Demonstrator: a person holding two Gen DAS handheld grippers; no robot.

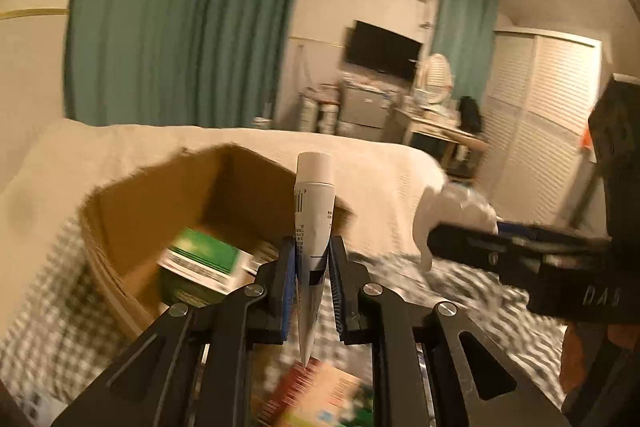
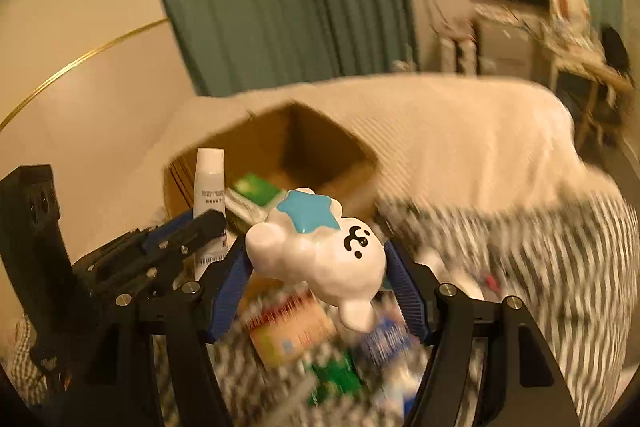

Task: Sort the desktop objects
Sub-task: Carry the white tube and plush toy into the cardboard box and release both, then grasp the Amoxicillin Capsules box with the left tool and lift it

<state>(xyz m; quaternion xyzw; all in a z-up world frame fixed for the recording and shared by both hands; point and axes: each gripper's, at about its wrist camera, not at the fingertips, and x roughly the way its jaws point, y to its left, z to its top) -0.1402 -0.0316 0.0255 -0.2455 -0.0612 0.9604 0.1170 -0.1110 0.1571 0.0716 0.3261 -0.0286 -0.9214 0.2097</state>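
My left claw [image 1: 312,291] clamps the white squeeze tube [image 1: 313,211] cap-up, my right claw [image 2: 320,279] grips the white glossy cloud-shaped figurine [image 2: 320,255] — the open brown cardboard box [image 1: 132,211] lies ahead, nearer the left.

Boxes [image 2: 292,327] on the checked cloth [image 2: 540,267] blur unreadably.

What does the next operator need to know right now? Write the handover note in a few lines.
Left gripper: shut on the white tube, cap up, held near the cardboard box.
Right gripper: jaws closed on the white cloud figurine with the blue star, also lifted.
Done: a green box already lies in the cardboard box.
Left: drop both held items in, presumably into the cardboard box, then clear the packets still on the checked cloth, including the orange packet below the grippers.
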